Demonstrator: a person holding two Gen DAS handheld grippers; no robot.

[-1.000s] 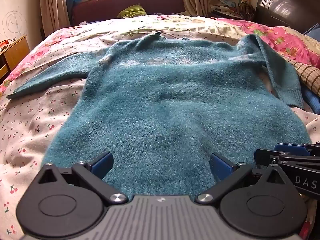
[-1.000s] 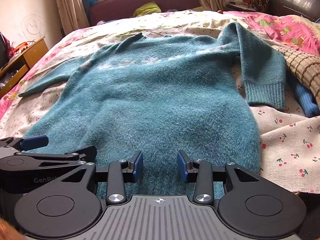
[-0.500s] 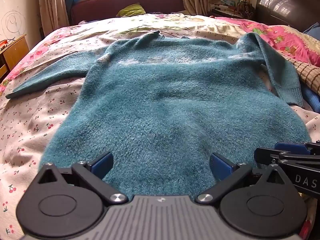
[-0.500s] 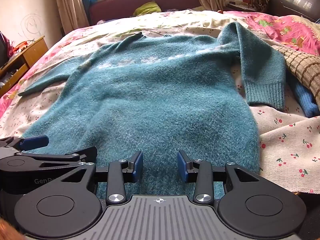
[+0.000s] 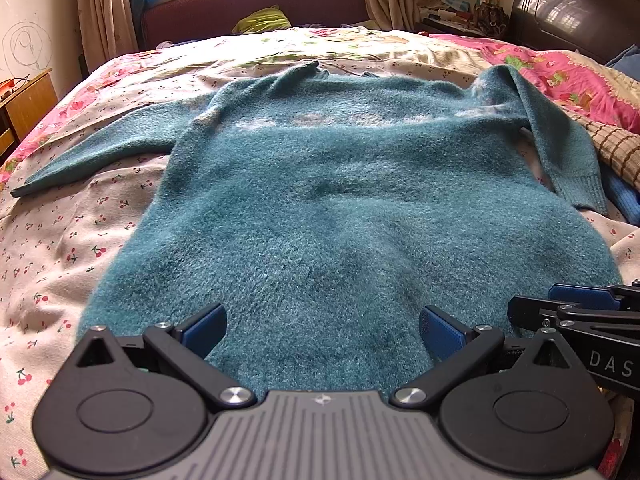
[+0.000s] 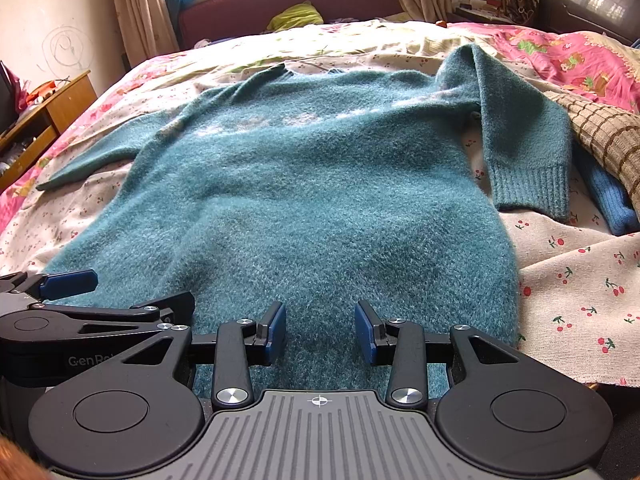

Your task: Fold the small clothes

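Note:
A fuzzy teal sweater (image 5: 340, 200) lies flat on the bed, hem toward me, collar far; it also shows in the right wrist view (image 6: 312, 192). Its left sleeve (image 5: 100, 152) stretches out to the left. Its right sleeve (image 6: 524, 136) is bent down along the body. My left gripper (image 5: 322, 330) is wide open over the hem, empty. My right gripper (image 6: 320, 332) is partly open over the hem, empty. Each gripper shows at the edge of the other's view: the right one (image 5: 580, 304), the left one (image 6: 68, 284).
The bed has a cherry-print sheet (image 6: 580, 280) and a pink floral quilt (image 5: 560, 76). A checked cloth (image 6: 608, 136) and a blue knit item (image 6: 612, 200) lie at the right. A wooden cabinet (image 6: 44, 116) stands at the left, a dark headboard (image 5: 572, 8) at the far right.

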